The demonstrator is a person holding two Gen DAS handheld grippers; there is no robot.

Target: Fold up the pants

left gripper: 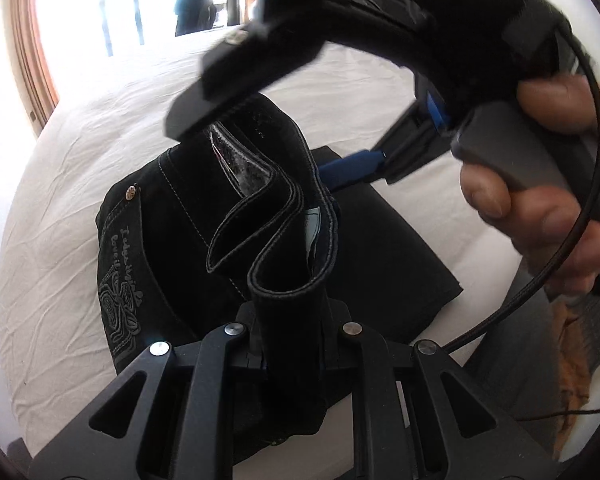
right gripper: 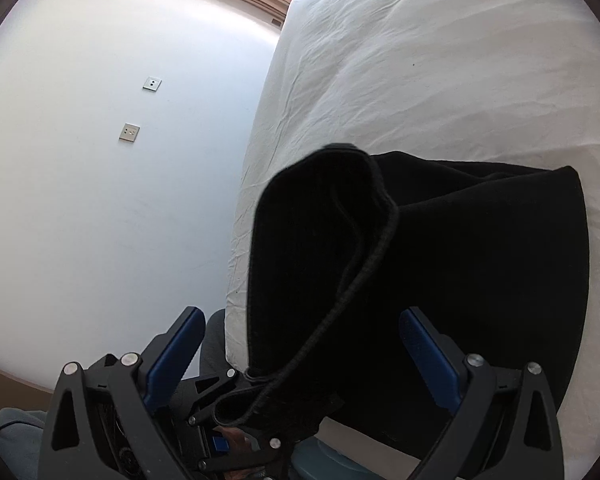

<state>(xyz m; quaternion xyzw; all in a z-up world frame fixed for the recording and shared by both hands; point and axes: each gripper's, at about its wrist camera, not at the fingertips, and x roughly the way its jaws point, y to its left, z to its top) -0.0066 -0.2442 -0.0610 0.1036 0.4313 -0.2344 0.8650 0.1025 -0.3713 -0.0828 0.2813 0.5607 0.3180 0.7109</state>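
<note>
— Black pants (left gripper: 204, 240) lie part-folded on the bed (left gripper: 52, 240); your left gripper (left gripper: 288, 344) clamps their hem.
— And the right gripper (right gripper: 300, 344)?
— Spread wide, cloth just ahead, nearer the loose edge.

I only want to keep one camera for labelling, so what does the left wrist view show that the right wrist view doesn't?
Only the left wrist view shows the embroidered pocket of the black pants, the person's hand on the right gripper's handle, and the left gripper shut on the hem. Only the right wrist view shows the wall with two plates, and the right gripper open with its blue pads spread apart. Both show the pants lying on the white sheet.
</note>
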